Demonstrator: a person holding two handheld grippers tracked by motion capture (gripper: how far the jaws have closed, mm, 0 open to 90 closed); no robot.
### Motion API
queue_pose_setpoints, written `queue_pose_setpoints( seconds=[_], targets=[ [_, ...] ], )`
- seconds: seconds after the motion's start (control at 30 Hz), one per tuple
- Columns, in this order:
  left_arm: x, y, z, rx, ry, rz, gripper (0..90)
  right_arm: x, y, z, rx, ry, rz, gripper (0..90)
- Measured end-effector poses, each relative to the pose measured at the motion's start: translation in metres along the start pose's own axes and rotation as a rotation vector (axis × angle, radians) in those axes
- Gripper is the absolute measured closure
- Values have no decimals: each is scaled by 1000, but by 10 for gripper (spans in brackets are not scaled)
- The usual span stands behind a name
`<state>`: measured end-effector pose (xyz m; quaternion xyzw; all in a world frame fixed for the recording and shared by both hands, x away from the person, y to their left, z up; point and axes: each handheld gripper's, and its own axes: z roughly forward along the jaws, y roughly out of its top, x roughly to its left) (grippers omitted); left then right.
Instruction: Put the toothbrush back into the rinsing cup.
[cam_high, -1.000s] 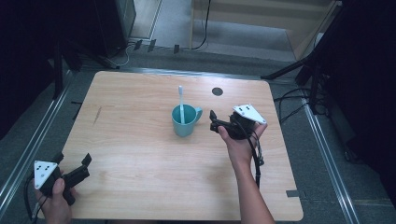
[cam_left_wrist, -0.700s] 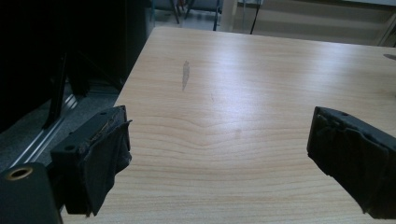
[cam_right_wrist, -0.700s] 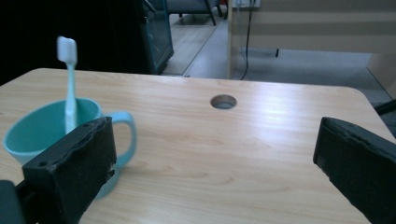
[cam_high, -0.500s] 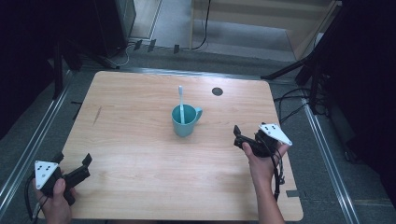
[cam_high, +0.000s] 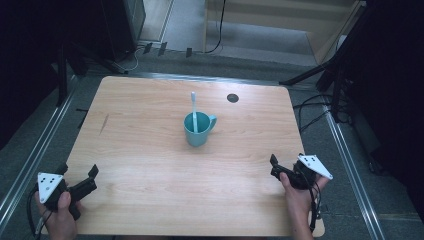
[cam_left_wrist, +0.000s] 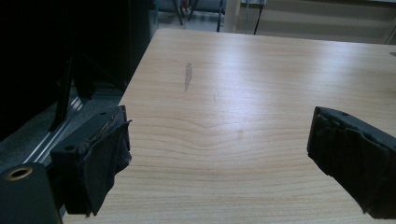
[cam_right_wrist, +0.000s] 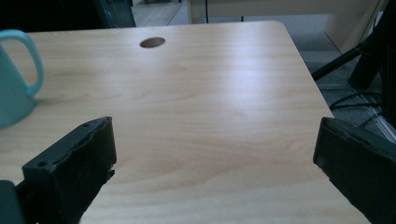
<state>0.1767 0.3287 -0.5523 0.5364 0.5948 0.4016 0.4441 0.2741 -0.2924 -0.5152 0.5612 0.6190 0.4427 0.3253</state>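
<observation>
High view: left tongs (cam_high: 80, 177) sit at the near-left corner of the counter (cam_high: 150, 165), held in a hand (cam_high: 62, 220), jaws spread w/ nothing between them. Right tongs (cam_high: 274, 166) sit at the near-right edge, held in the other hand (cam_high: 300, 197), grey plate on top; jaws apart, nothing in them. The teal mug (cam_high: 199, 129) stands upright well ahead of both tongs, roughly between them, somewhat closer to the right pair, handle pointing to the right and away. A white toothbrush (cam_high: 194, 107) stands in the mug, leaning on the far-left part of the rim, head up. Past the mug, ahead of the right tongs, a round cable hole (cam_high: 232, 98) in the counter top. On the left side, ahead of the left tongs, a short grey smear (cam_high: 103, 123) on the wood.

Left gripper view: left tongs (cam_left_wrist: 219, 140) wide open, bare wood between the pads. Grey smear (cam_left_wrist: 188, 76) lies ahead, a bit left of centre. Counter edge and dark floor run off to the left of the left jaw.

Right gripper view: right tongs (cam_right_wrist: 215, 149) wide open, empty. Mug (cam_right_wrist: 16, 74) is ahead and off to the left of the left jaw, handle side facing in, well apart from the tongs. Cable hole (cam_right_wrist: 152, 42) lies farther ahead, left of centre. Counter's rounded far corner lies ahead-right; cables on the floor beyond it.
</observation>
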Motion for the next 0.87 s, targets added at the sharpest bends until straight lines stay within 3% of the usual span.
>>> queue_pose_setpoints(
  seconds=[0.2,0.37,0.57,0.63,0.87],
  targets=[
    [0,0,0,-6,1,-6,60,-23,-12,-13,13,-26,6,0],
    [0,0,0,-3,3,2,59,-36,-23,-24,35,-21,6,0],
    [1,0,-1,-8,2,-6,59,-52,-36,-35,30,-16,49,0],
    [1,0,-1,-7,2,-9,59,-53,-36,-37,14,-3,74,0],
    [0,0,-1,-6,7,-2,60,-50,-39,-34,5,2,73,13]
  ],
)
